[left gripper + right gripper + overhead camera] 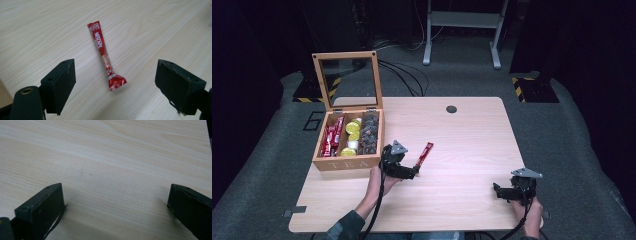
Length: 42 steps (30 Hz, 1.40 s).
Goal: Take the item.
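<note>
the left gripper (115, 82) has its jaws spread wide with nothing between the pads, and the red nescafe sachet (105, 55) lies flat on the table (37, 30) just ahead of them, its crimped near end roughly midway between the two fingers and its length running away from them at a slight slant. beyond the fingers and off to their left stands the wooden tea box (347, 162), lid propped open, with more red sachets (332, 137), yellow-lidded cups and dark packets in its compartments. the right gripper (504, 191), well apart from all this, also has its jaws apart over bare wood. the likely trouble is the sachet's thinness: lying flat, it may slide or skate out as the pads close, or they may nip only the crimped tip and let it swing.
</note>
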Tool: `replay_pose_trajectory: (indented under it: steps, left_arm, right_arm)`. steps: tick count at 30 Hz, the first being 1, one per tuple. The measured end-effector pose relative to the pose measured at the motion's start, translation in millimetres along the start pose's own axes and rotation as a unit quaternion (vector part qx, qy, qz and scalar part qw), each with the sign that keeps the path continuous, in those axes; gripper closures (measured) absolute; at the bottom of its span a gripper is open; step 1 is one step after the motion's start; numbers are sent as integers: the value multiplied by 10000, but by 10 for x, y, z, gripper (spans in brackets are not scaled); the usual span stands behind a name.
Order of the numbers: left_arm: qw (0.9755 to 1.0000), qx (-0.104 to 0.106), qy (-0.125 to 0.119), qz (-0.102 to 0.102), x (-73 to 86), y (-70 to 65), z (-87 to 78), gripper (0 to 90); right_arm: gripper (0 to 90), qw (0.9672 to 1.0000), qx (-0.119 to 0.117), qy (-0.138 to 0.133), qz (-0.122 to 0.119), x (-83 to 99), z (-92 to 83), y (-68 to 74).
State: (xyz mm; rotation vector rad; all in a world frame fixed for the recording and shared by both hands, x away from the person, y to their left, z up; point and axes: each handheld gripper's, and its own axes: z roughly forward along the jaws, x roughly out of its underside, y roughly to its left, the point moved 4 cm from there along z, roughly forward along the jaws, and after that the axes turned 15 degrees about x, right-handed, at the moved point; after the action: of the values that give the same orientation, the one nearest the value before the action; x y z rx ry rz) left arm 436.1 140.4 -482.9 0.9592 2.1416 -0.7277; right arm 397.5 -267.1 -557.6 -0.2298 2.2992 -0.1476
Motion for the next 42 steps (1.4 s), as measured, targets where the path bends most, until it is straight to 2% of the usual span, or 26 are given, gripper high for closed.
replay_pose_trajectory:
  steps: [7,11,17,23,27,33,35,37,39,42]
  left_arm:
    - [9999,-81,-129,23,105,7,-264,160]
    - [9996,-134,-247,-48,199,28,-405,158]
    - [9992,-305,-253,-36,345,74,-635,153]
    - [9984,-466,-284,-137,529,151,-837,150]
    - [9973,-627,-311,-243,689,234,-957,146]
    - [9944,-824,-388,-529,939,384,-1138,117]
    - [9935,-897,-331,-622,1032,427,-1180,93]
    - [9919,-969,-362,-737,1124,463,-1211,71]
    - [9909,-1036,-325,-800,1209,505,-1238,49]
    - [9881,-1195,-206,-951,1371,597,-1268,14]
  right_arm:
    - [2,10000,3,6,4,0,-1,1]
    - [2,10000,9,10,21,1,-2,2]
    - [1,10000,7,-13,-9,0,1,-2]
    - [2,10000,10,3,-13,1,0,-1]
    - [2,10000,24,8,-2,2,-1,0]
    - [2,10000,26,2,-2,1,-1,1]
    - [2,10000,26,4,-1,2,-1,1]
    - [2,10000,28,5,4,2,-1,1]
    - [2,10000,32,7,5,2,-2,1]
    - [2,10000,29,3,3,2,-1,1]
